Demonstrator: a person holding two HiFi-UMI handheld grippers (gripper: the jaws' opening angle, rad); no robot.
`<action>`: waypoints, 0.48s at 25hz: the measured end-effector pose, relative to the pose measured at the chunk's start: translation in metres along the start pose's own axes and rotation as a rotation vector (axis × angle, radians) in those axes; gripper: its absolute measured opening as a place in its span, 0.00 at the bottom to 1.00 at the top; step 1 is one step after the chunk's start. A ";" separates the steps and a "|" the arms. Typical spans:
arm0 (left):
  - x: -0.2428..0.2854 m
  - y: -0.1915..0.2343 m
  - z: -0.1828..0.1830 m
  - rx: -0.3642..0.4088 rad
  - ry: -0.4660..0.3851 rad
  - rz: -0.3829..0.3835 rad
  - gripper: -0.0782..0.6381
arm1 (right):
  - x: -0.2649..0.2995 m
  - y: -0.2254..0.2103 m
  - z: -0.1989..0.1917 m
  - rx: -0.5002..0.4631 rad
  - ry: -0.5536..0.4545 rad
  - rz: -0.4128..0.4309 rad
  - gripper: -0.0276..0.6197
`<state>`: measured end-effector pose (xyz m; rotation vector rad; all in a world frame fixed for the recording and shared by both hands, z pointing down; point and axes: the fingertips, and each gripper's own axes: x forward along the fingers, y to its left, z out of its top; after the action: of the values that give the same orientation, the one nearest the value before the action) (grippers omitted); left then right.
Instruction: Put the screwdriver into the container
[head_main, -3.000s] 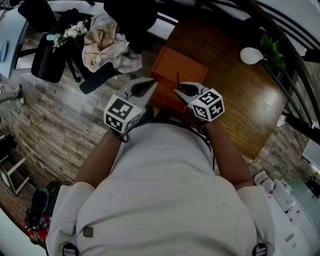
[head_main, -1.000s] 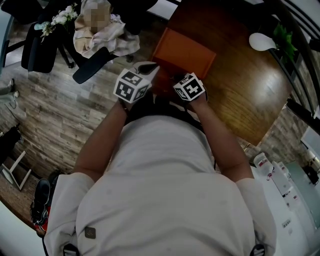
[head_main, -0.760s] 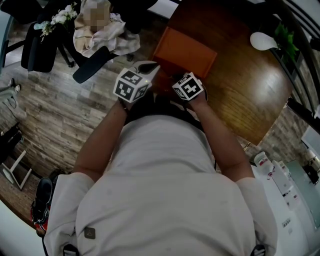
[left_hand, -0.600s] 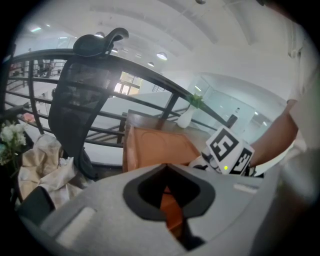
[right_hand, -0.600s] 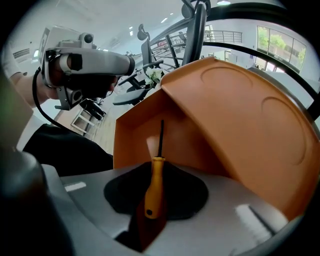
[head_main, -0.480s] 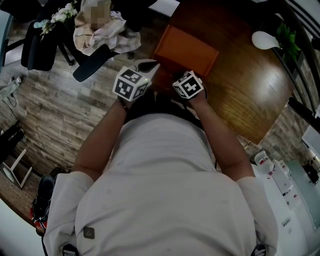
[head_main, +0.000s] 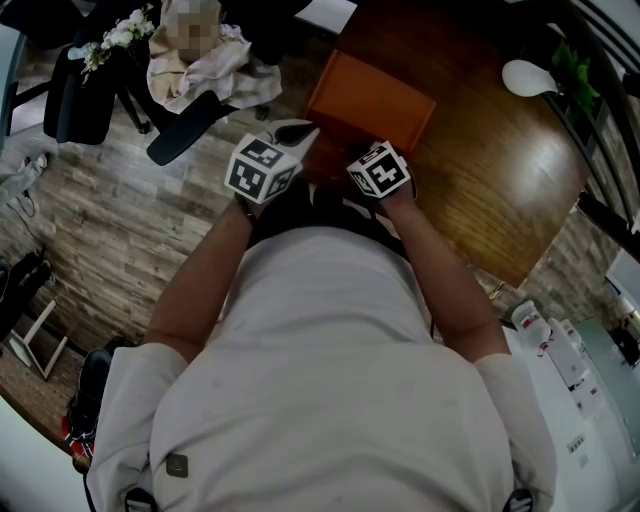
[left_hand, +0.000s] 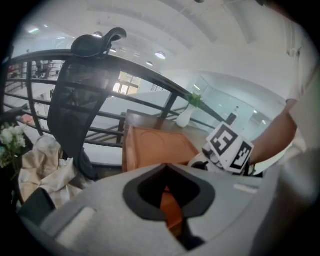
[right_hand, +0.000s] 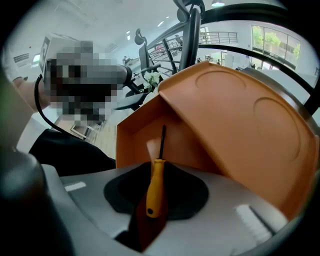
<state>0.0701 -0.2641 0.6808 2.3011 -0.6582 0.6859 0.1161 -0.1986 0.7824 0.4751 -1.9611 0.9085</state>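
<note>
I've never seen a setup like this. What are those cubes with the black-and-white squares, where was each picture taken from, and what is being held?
There is no robot here. A person holds a hand tool ending in a two-fingered claw in each hand, and the patterned cubes are part of those tools. The head view comes from a camera on the person's head, looking down. The other two views come from cameras riding on each tool, looking along its claw. On the wooden table sits an orange container with its lid raised. The right claw grips a yellow-handled screwdriver, which points into the opening. The left claw seems to pinch the lid's edge.
</note>
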 end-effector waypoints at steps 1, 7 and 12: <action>0.000 -0.001 0.000 0.001 -0.001 0.000 0.12 | -0.003 0.000 0.001 0.004 -0.009 -0.001 0.18; 0.000 -0.011 0.005 0.018 -0.008 -0.002 0.11 | -0.026 -0.004 0.011 0.036 -0.084 -0.010 0.13; -0.003 -0.023 0.015 0.028 -0.027 -0.005 0.12 | -0.052 0.000 0.019 0.025 -0.144 -0.023 0.09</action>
<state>0.0864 -0.2580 0.6593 2.3404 -0.6596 0.6662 0.1324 -0.2142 0.7314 0.5908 -2.0711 0.9067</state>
